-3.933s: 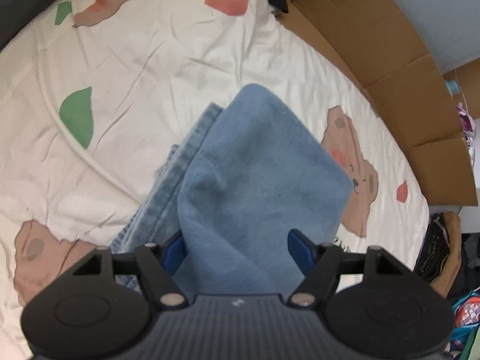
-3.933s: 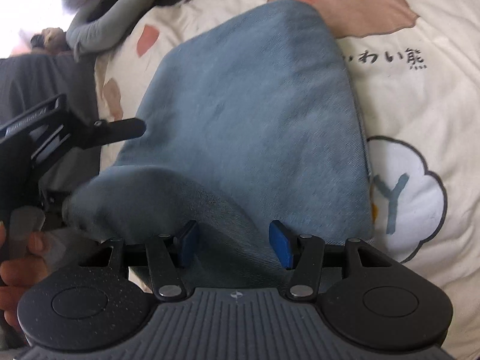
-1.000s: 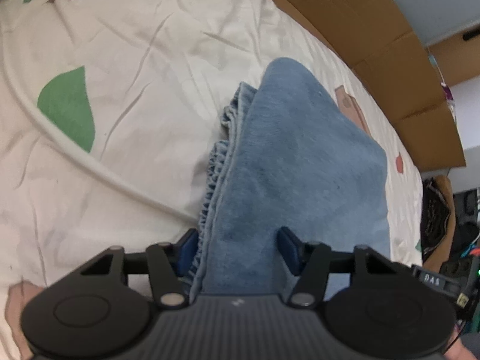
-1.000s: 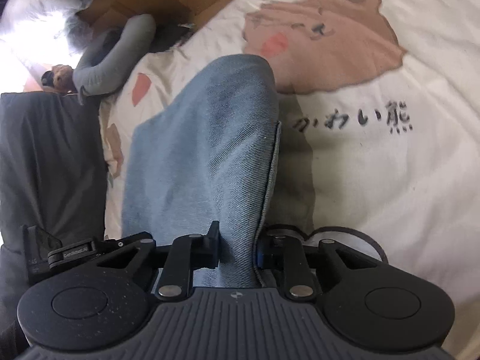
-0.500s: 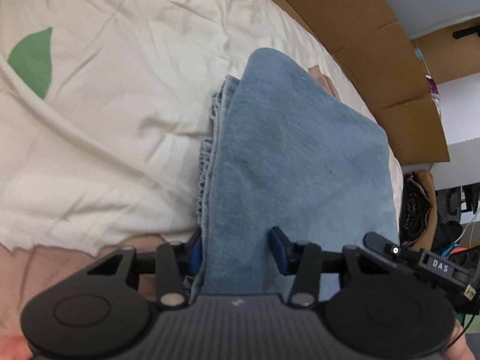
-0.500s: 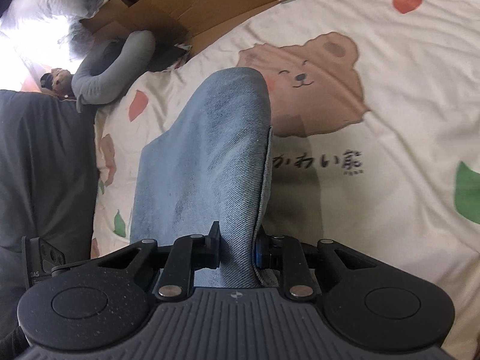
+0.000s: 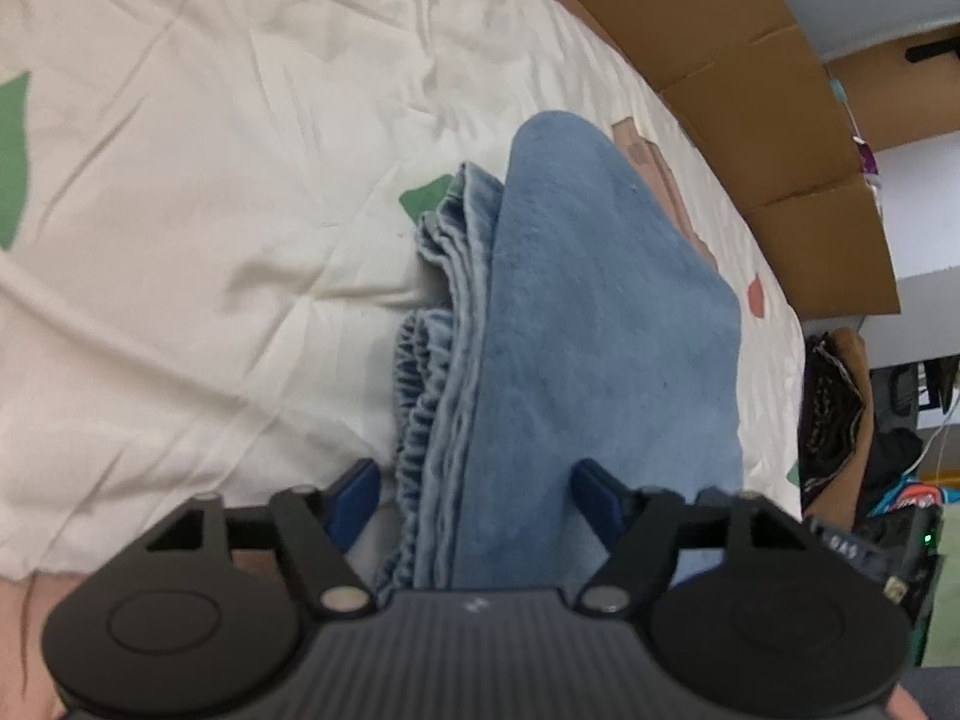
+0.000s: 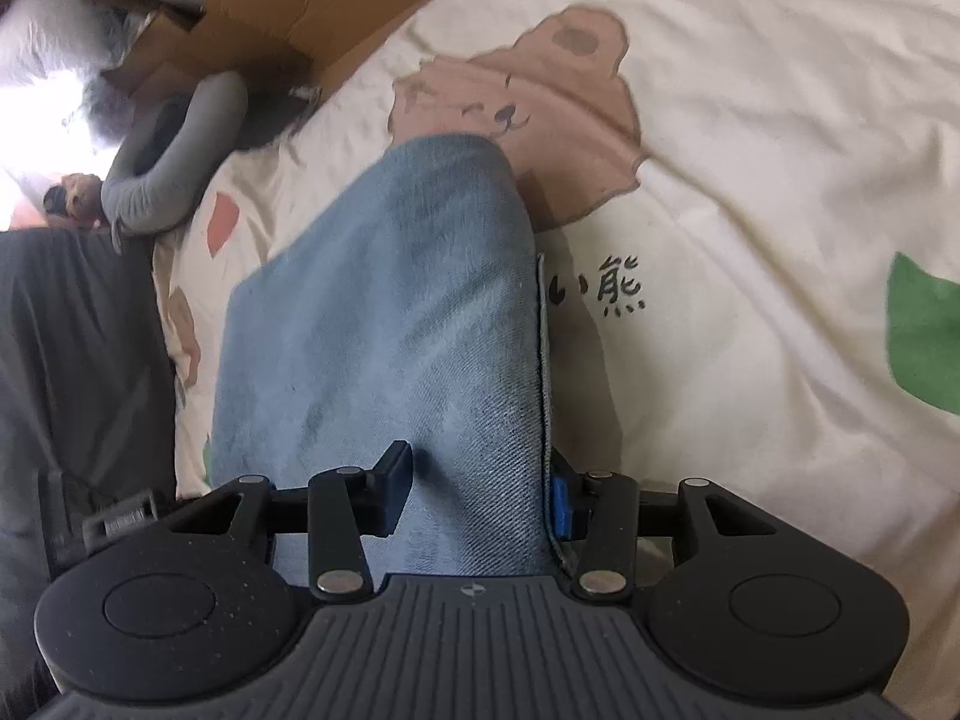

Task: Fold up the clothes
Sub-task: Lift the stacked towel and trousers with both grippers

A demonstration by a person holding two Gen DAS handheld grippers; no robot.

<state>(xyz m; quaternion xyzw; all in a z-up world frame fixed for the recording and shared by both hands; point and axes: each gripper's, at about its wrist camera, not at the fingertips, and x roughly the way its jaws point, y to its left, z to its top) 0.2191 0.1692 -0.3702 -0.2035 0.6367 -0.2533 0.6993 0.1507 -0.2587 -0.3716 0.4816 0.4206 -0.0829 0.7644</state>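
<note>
- Left gripper (image 7: 477, 489): jaws have just been opening and stand wide. The folded blue denim garment (image 7: 576, 348) lies between them; the left blue pad is clear of the gathered edge, the right pad sits at or over the cloth surface, contact not discernible. No grip evident.
- Right gripper (image 8: 480, 483): jaws have just been opening, now about half spread. The same denim passes between them; the left pad stands off the fabric with its shadow on it, the right pad is just beside the hemmed edge. Not clamped.
- Denim garment: lies folded in layers on the cream bedsheet with bear, green and red prints (image 7: 198, 192); stacked edges with elastic gathering show on its left side in the left view, a single stitched hem on its right side in the right view.
- Bedsheet: wrinkled; a brown bear print (image 8: 540, 114) and black characters sit just past the denim.
- Beyond the bed: brown cardboard panels (image 7: 738, 90); a grey U-shaped cushion (image 8: 174, 162).
</note>
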